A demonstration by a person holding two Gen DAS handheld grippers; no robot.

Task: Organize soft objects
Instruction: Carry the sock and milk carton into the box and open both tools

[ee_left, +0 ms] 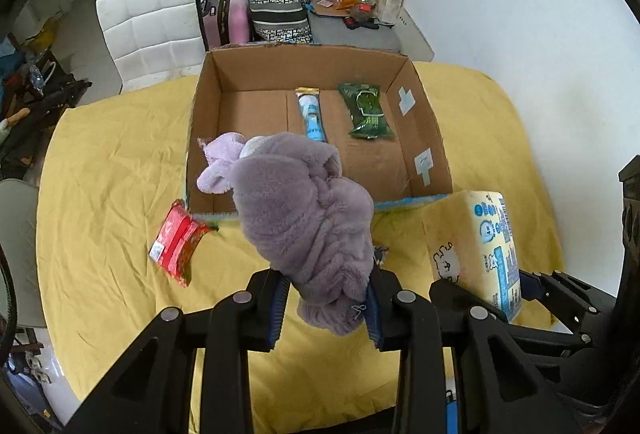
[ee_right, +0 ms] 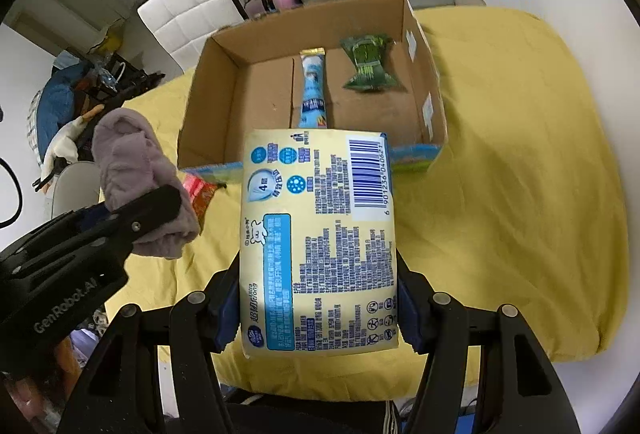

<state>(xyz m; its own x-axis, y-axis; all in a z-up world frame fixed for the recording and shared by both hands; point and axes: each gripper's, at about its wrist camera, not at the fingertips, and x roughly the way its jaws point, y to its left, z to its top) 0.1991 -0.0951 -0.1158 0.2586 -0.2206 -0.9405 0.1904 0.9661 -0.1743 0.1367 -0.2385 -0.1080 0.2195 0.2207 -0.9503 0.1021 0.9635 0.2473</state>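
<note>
From my left camera the fluffy purple plush cloth (ee_left: 308,226) covers the near wall of the open brown cardboard box (ee_left: 424,122) and some of its floor, so I cannot see what lies under it. The small print on the pale yellow tissue pack (ee_right: 320,242) is too fine for me to read. A red snack packet (ee_left: 176,242) lies on the yellow cloth of the surface (ee_left: 104,162), just beside the box's near left corner. Inside the box I see a long blue tube-shaped packet (ee_left: 311,114) and, to its right and apart from it, a green wipes packet (ee_left: 366,110). My left claw (ee_left: 326,308) is gripping the plush cloth above the surface; my right claw (ee_right: 318,308) is clamped on the tissue pack, before the box.
</note>
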